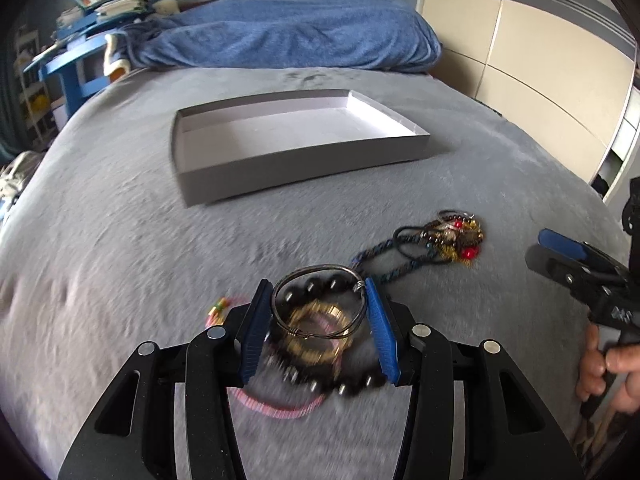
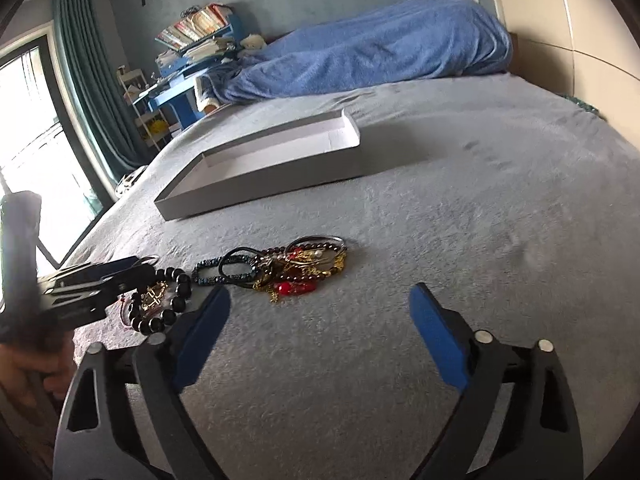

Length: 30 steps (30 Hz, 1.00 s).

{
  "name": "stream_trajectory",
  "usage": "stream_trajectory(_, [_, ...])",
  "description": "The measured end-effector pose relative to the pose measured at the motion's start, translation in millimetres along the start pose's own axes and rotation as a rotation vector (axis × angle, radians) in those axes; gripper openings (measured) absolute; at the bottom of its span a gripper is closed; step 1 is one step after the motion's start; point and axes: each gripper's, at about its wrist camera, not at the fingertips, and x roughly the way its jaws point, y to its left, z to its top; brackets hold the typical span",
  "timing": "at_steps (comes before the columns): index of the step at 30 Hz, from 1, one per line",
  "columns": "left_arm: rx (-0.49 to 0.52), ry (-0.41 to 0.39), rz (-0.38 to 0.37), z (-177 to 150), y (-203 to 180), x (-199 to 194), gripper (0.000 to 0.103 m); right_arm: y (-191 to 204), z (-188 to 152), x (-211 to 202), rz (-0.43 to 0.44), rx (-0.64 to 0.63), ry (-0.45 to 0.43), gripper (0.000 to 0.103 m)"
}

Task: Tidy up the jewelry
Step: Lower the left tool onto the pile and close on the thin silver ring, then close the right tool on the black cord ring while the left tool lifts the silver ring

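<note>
My left gripper (image 1: 317,283) is shut on a thin silver wire bangle (image 1: 320,267), its blue pads touching the ring on both sides. Under it on the grey bedspread lie a black bead bracelet (image 1: 360,384), a gold bracelet (image 1: 316,344) and a pink one (image 1: 280,410), all blurred. A tangled pile of jewelry (image 1: 452,236) with red and gold pieces sits to the right. In the right wrist view, my right gripper (image 2: 320,291) is open and empty, just short of that pile (image 2: 296,268). The left gripper (image 2: 120,270) shows at the left over the black beads (image 2: 176,296).
A shallow grey cardboard box (image 1: 304,160) lies open further up the bed (image 2: 480,240). A blue blanket (image 1: 300,32) is heaped at the head. A blue shelf with books (image 2: 192,52) and a curtained window (image 2: 92,80) stand left; wardrobe doors (image 1: 520,48) stand right.
</note>
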Motion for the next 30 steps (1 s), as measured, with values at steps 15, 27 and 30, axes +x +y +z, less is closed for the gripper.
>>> stream_trajectory(15, [-0.043,-0.022,0.047,-31,21,-30,0.049,72,19,53,0.081,-0.259,0.104,0.058])
stream_trajectory(27, [-0.049,-0.023,0.041,-35,23,-29,0.049,78,25,92,0.11,-0.231,0.219,0.022])
stream_trajectory(30, [-0.045,-0.022,0.039,-35,22,-28,0.049,75,25,96,0.122,-0.205,0.23,0.02])
